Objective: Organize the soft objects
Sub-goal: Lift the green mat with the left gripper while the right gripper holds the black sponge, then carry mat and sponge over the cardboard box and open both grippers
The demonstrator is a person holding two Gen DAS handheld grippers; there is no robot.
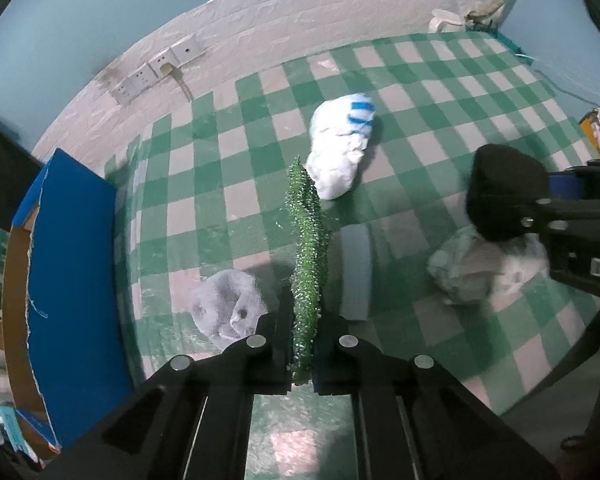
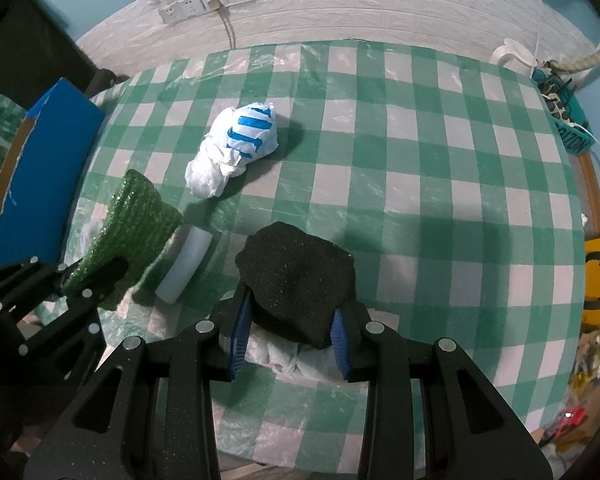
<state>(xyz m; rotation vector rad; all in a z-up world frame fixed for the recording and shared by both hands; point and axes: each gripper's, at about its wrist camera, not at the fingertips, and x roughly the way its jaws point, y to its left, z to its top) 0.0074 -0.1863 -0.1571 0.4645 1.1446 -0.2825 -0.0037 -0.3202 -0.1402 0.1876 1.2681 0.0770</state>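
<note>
Now the left gripper (image 1: 302, 354) pinches a green turf strip (image 1: 306, 256); right gripper (image 2: 288, 330) clamps a black sponge (image 2: 296, 276) above the checkered tablecloth (image 2: 420, 184).

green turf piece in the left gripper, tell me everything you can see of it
The green turf piece is a flat patch of artificial grass with short, glossy plastic-looking blades. The left gripper is shut on its near end, holding it lifted above the checkered tablecloth. In the left wrist view it stands edge-on and slightly wavy; the right wrist view shows its broad bristly face beside a white foam block.
</note>
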